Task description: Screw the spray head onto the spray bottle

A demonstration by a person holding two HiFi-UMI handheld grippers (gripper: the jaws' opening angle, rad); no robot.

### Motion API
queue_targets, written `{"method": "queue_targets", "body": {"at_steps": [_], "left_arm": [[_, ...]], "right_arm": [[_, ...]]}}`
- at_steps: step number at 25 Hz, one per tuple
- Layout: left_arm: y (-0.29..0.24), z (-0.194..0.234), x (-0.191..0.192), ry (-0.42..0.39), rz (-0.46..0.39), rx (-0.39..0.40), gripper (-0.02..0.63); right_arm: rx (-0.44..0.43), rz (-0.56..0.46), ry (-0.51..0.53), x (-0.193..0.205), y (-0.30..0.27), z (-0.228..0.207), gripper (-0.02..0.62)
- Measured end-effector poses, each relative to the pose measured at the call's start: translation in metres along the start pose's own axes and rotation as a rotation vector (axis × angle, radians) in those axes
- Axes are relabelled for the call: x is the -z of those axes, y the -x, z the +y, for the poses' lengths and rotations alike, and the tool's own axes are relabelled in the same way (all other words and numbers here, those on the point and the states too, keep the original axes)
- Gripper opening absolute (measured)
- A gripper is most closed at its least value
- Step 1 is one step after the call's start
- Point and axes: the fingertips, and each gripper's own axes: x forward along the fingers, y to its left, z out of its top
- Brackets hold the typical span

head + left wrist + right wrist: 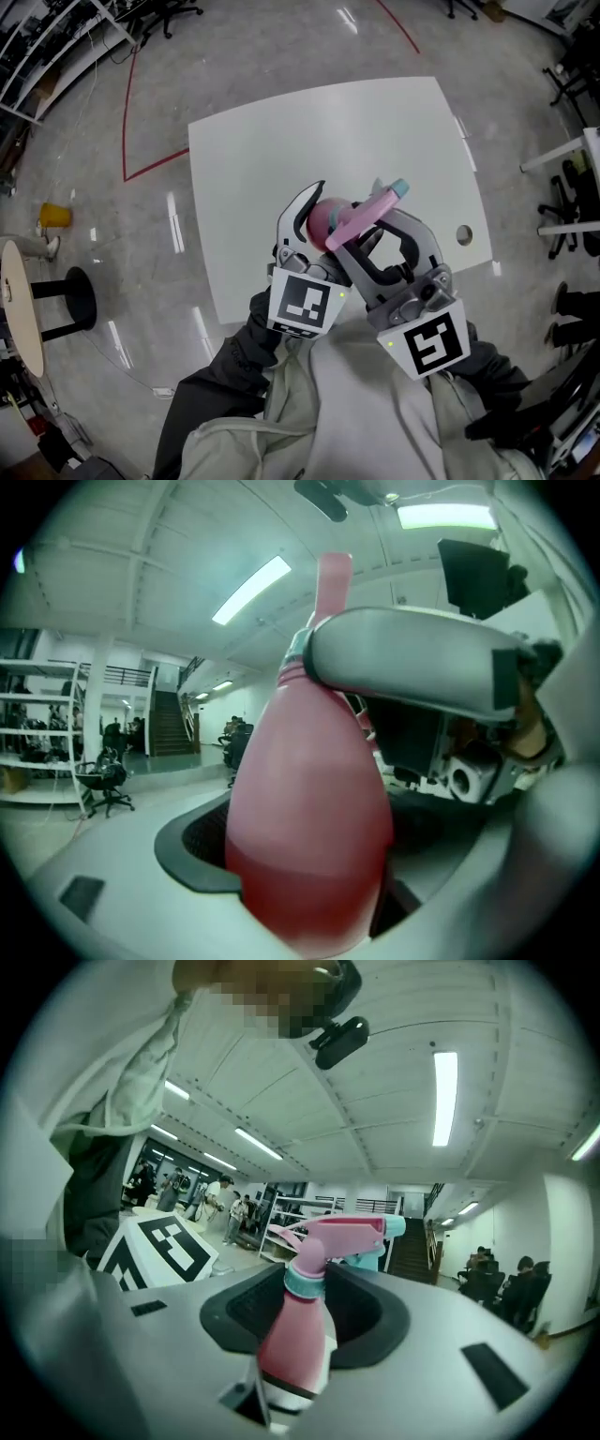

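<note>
Bottle: pink, lower part darker, held above the white surface.
Left fingers: wide apart, clamped on its belly.
Right fingers: closed round its neck, under the spray head.

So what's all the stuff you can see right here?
table: 1, white, middle of the floor
spray bottle: 1, pink, held up over the table's near edge
spray head: 1, pink with teal nozzle, on the bottle's neck
floor line: 1, red, left of the table
yellow thing: 1, on the floor, far left
office chairs: several, black, right edge
left gripper: 1, grey, fingers shut on the bottle's body
right gripper: 1, grey, fingers shut at the spray head's collar
</note>
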Motion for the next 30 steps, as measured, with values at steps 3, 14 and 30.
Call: {"method": "queue_targets", "body": {"at_steps": [3, 14, 30], "left_arm": [[-0.004, 0.008, 0.005, -0.046, -0.013, -0.062, 0.436], [-0.008, 0.017, 0.056, 0.040, -0.166, -0.034, 0.436], [-0.067, 0.004, 0.156, -0.027, -0.037, -0.059, 0.436]], "right_arm": [[-0.014, 0.054, -0.067, 0.014, -0.001, 0.000, 0.129], [-0.273, 0.055, -0.058, 0.064, 0.014, 0.014, 0.156], [-0.077, 0.097, -0.101, 0.170, -0.020, -0.001, 0.132]]}}
